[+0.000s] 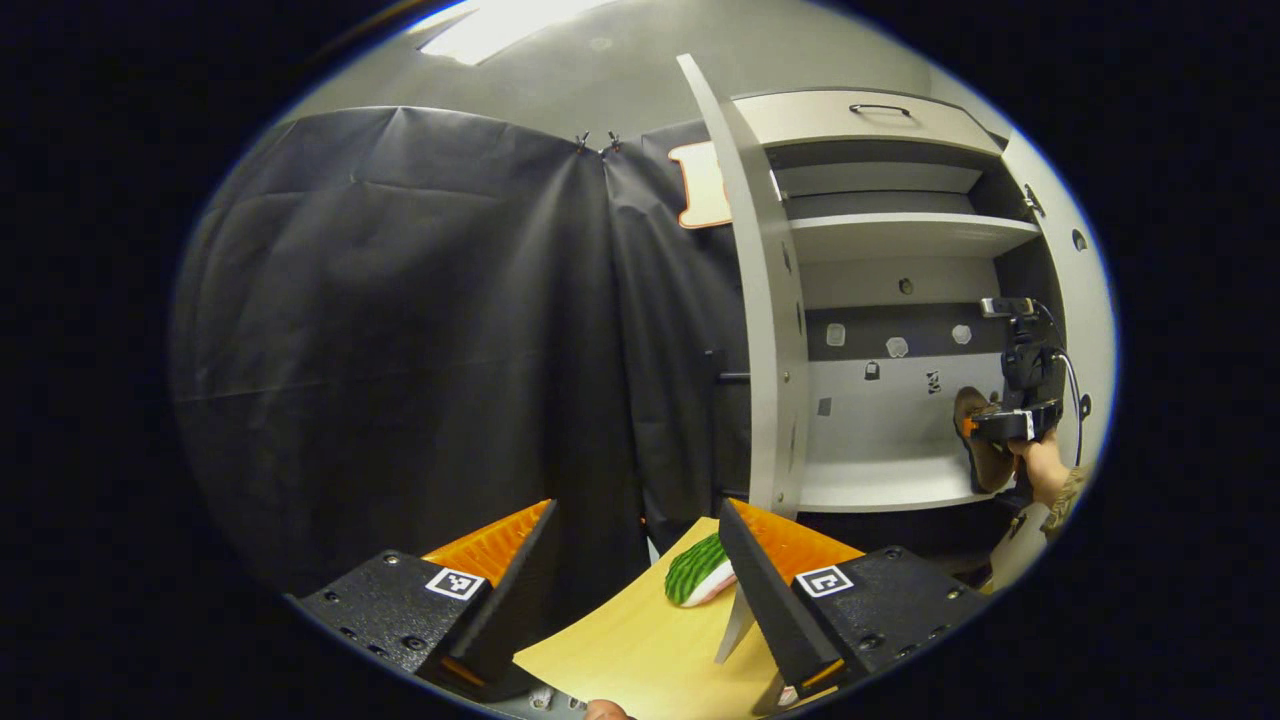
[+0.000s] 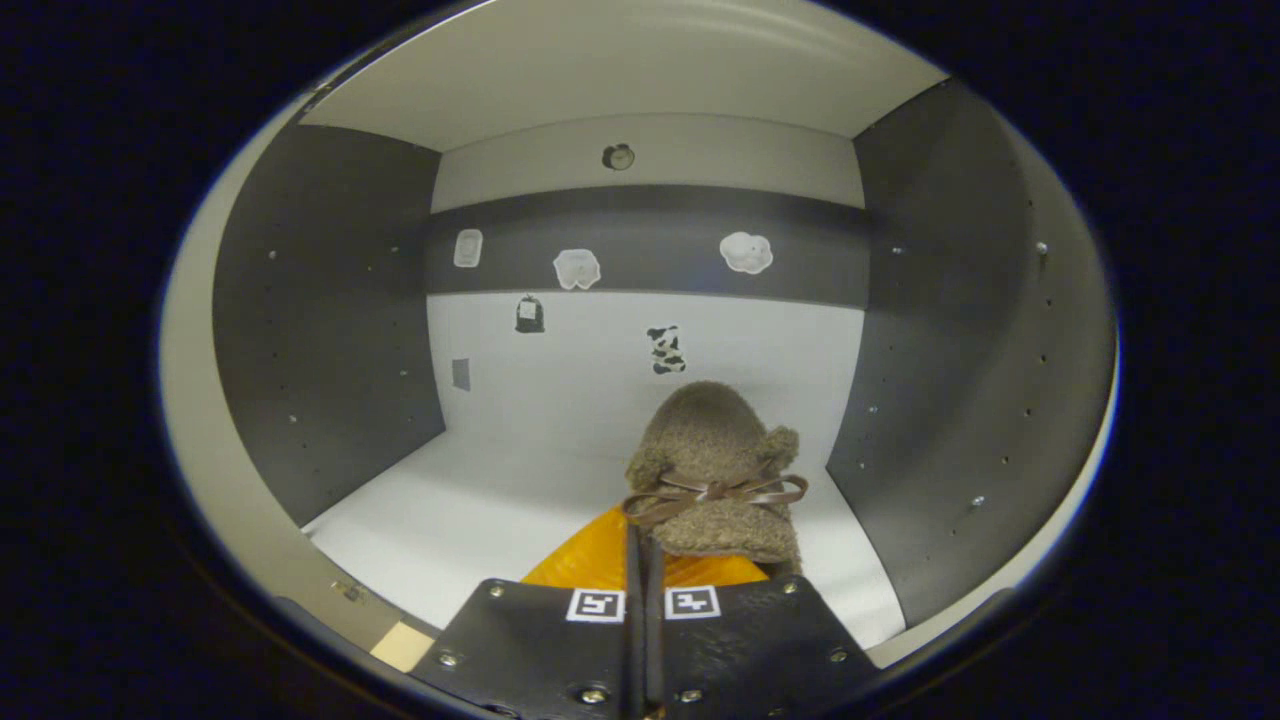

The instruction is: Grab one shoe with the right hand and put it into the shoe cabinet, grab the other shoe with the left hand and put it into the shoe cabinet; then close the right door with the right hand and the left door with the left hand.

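At lower centre of the right gripper view, the right gripper (image 2: 640, 560) pinches the brown shoe (image 2: 715, 470) inside the shoe cabinet (image 2: 330, 330); released high, it may topple. The left gripper (image 1: 630, 590), its fingers spread, waits outside.

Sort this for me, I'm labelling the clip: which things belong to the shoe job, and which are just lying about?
Job:
brown shoe, held in the right gripper
shoe cabinet, its left door open
left gripper, fingers apart

Lying about:
green striped item on the yellow board
stickers on the cabinet's back wall
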Demonstrator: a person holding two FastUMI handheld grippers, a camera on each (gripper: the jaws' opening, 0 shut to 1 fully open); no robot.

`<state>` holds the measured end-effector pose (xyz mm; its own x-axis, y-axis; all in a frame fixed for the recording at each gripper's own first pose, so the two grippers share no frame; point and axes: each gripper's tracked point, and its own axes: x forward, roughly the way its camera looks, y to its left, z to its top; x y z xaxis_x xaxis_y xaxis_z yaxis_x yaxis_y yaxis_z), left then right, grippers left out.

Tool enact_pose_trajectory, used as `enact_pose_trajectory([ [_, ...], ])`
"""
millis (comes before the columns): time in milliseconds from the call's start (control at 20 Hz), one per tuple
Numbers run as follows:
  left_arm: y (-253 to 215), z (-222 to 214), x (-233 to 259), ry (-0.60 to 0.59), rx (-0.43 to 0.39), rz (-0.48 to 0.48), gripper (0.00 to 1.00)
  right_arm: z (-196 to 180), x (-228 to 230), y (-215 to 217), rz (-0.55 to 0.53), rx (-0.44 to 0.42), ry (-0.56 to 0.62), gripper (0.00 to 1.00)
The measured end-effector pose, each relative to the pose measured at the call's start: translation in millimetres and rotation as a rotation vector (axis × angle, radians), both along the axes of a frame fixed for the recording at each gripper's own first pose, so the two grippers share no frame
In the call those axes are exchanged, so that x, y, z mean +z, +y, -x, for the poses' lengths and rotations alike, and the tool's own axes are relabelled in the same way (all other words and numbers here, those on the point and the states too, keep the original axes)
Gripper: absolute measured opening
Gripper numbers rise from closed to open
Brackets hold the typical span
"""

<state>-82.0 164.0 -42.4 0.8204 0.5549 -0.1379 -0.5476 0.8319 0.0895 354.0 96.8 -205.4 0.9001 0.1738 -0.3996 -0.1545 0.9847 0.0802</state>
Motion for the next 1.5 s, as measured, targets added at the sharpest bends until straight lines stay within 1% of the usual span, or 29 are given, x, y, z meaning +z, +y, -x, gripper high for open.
enact_pose_trajectory([
  [200, 7.7, 8.4, -3.6, 0.0, 0.045, 0.009, 0.97, -17.0, -18.6, -2.1, -0.016, -0.02, 0.042, 0.0],
  [500, 14.5, 19.7, -5.7, 0.018, 0.084, -0.001, 0.97, -27.1, -46.2, 3.4, -0.059, -0.039, 0.139, 0.01],
  [650, 13.0, 20.6, -5.5, 0.01, 0.082, 0.008, 0.97, -28.2, -46.9, 0.4, -0.068, -0.066, 0.151, 0.01],
  [750, 10.1, 20.7, -6.8, 0.007, 0.07, 0.017, 0.97, -26.0, -46.5, 1.7, -0.089, -0.068, 0.169, 0.05],
  [850, 4.9, 19.3, -7.4, 0.003, 0.051, 0.027, 0.97, -21.5, -45.5, 4.0, -0.118, -0.053, 0.195, 0.05],
  [900, 2.0, 20.3, -8.4, 0.0, 0.04, 0.031, 0.97, -20.8, -44.0, 3.8, -0.123, -0.052, 0.194, 0.08],
  [950, -0.9, 20.2, -8.6, -0.001, 0.028, 0.036, 0.97, -18.7, -39.4, 2.2, -0.125, -0.054, 0.192, 0.16],
  [1000, -2.5, 20.8, -9.9, -0.001, 0.018, 0.04, 0.97, -15.1, -35.4, 1.7, -0.131, -0.052, 0.192, 0.18],
  [1050, -4.1, 21.7, -9.5, -0.002, 0.008, 0.042, 0.97, -11.5, -32.6, 0.8, -0.129, -0.053, 0.193, 0.27],
  [1100, -7.0, 22.5, -9.9, -0.005, -0.004, 0.045, 0.97, -7.0, -29.8, -0.5, -0.125, -0.05, 0.195, 0.32],
  [1150, -9.7, 22.9, -10.6, -0.008, -0.018, 0.049, 0.97, 0.2, -25.8, -2.3, -0.114, -0.047, 0.19, 0.29],
  [1200, -12.3, 23.5, -13.0, -0.009, -0.032, 0.056, 0.97, 6.7, -18.9, -4.7, -0.102, -0.044, 0.175, 0.32],
  [1350, -24.1, 23.5, -31.1, 0.015, -0.082, 0.096, 0.97, 32.6, 18.4, -7.3, -0.093, -0.019, 0.092, 0.32],
  [1400, -29.5, 23.6, -39.4, 0.028, -0.105, 0.111, 0.96, 43.2, 35.9, -8.6, -0.09, -0.014, 0.056, 0.29],
  [1450, -35.0, 23.6, -45.4, 0.037, -0.126, 0.12, 0.97, 54.4, 52.8, -11.0, -0.091, -0.008, 0.019, 0.36],
  [1500, -40.2, 23.7, -51.4, 0.045, -0.146, 0.125, 0.96, 66.0, 71.6, -12.9, -0.099, -0.004, -0.016, 0.36],
])
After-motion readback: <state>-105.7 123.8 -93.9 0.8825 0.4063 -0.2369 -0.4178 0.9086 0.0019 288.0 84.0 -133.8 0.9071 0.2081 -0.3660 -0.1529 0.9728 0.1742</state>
